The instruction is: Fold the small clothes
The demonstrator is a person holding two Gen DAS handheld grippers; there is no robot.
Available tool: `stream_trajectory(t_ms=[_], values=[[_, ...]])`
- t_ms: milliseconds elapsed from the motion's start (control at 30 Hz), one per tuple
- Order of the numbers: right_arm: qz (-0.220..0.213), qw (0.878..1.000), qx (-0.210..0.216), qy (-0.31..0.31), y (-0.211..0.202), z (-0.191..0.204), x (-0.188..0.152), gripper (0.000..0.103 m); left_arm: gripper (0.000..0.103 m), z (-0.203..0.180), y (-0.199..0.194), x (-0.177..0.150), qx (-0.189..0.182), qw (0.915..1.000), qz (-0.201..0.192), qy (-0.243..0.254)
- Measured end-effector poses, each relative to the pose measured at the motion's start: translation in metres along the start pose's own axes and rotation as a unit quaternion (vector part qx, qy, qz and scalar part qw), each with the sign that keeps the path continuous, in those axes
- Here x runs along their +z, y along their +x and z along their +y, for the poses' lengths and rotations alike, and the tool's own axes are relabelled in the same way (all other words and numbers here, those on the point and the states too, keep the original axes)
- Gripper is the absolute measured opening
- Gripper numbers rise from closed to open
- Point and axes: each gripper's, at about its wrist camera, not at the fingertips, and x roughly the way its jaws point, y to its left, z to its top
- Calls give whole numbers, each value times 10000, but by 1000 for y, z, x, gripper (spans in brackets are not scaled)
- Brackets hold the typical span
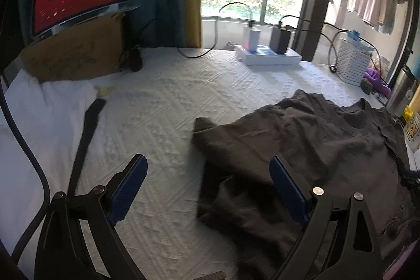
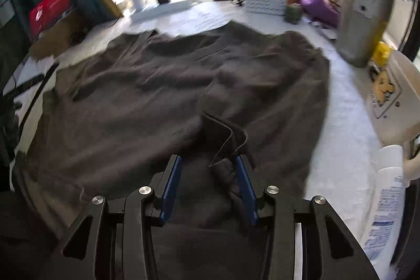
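A dark grey T-shirt (image 1: 302,138) lies rumpled on the white bedcover (image 1: 162,106), its neck opening toward the far right. My left gripper (image 1: 207,167) is open and empty, hovering over the shirt's left edge. In the right wrist view the shirt (image 2: 157,85) fills the middle. My right gripper (image 2: 208,167) stands partly open above it, and a bunched fold of the shirt (image 2: 228,148) rests against the inner side of its right finger. The jaws are not pressed on it.
A cardboard box (image 1: 76,54) with a red screen stands at the back left, chargers on a white box (image 1: 267,54) at the back. A white basket (image 1: 351,59), a steel flask (image 2: 365,12) and a bottle (image 2: 386,201) crowd the right side. A black strap (image 1: 86,133) lies left.
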Motion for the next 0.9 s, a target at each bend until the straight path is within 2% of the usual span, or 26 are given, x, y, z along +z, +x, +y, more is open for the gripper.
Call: stream_trajectory(t_ms=[167,233,333,500,600,767,800,833,867,900], values=[[6,9999,134,5,-8,14,-7,45,93,16,9,2,34,9999,113,22],[-74,9998,158,-27,-16,22,-8,45,93,19,15,4,-50,9998,175,45],[-359,9993,84,40,-32,24,-1,46,93,21,28,10,-391,9987,298,122],[-779,9961,-168,377,-44,8,19,46,93,8,50,15,-515,9948,534,694],[-764,9958,-249,442,-38,7,26,46,93,1,58,21,-476,9929,487,973],[-699,9966,-166,413,-23,14,36,46,93,-6,73,34,-631,9877,496,1342],[-699,9966,-165,409,-20,15,37,46,89,-9,77,34,-655,9857,506,1467],[-703,9966,-147,414,-18,17,38,46,77,-11,80,34,-683,9834,500,1605],[-704,9966,-128,412,-17,18,39,46,36,-14,85,32,-735,9800,580,1758],[-708,9966,-123,405,-15,20,41,46,11,-15,89,31,-783,9782,726,1782]])
